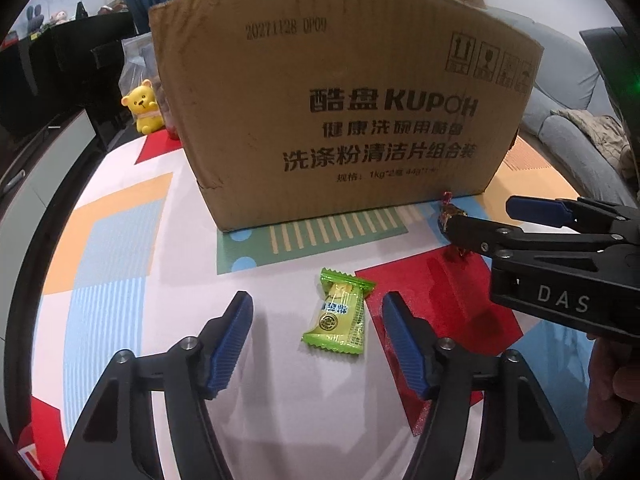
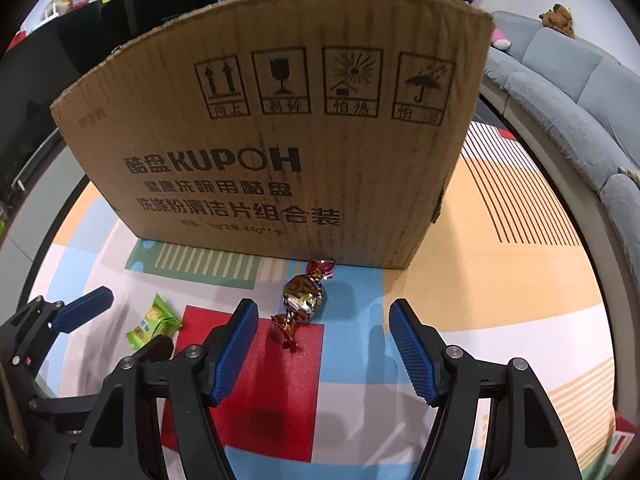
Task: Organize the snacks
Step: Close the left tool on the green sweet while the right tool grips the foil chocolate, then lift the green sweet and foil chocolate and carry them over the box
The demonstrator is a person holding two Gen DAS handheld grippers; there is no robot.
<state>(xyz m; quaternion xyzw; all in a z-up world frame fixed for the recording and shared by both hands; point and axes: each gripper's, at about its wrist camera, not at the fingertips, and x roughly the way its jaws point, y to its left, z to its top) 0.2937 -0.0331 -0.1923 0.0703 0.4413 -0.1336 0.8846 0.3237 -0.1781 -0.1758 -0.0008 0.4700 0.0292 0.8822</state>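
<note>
Snacks lie on the patterned surface [image 1: 280,400] in front of a cardboard box [image 1: 340,120] printed KUPOH. A green-wrapped candy [image 1: 340,316] lies flat between the spread fingers of my left gripper [image 1: 317,344], touching neither blue pad; the jaws stand wide apart. In the right wrist view this green candy sits near the left gripper's fingers, left of a red patch. A twist-wrapped chocolate candy [image 2: 302,300] in shiny brown and red foil lies close to the foot of the box, one twisted end pointing at the cardboard, the other resting on the red patch. My right gripper [image 2: 323,344] is also wide open, with the chocolate just ahead of its left pad and not touched. A yellow bear figurine [image 1: 145,106] stands beside the box's far left corner. A grey sofa [image 2: 568,88] runs along the right.
</note>
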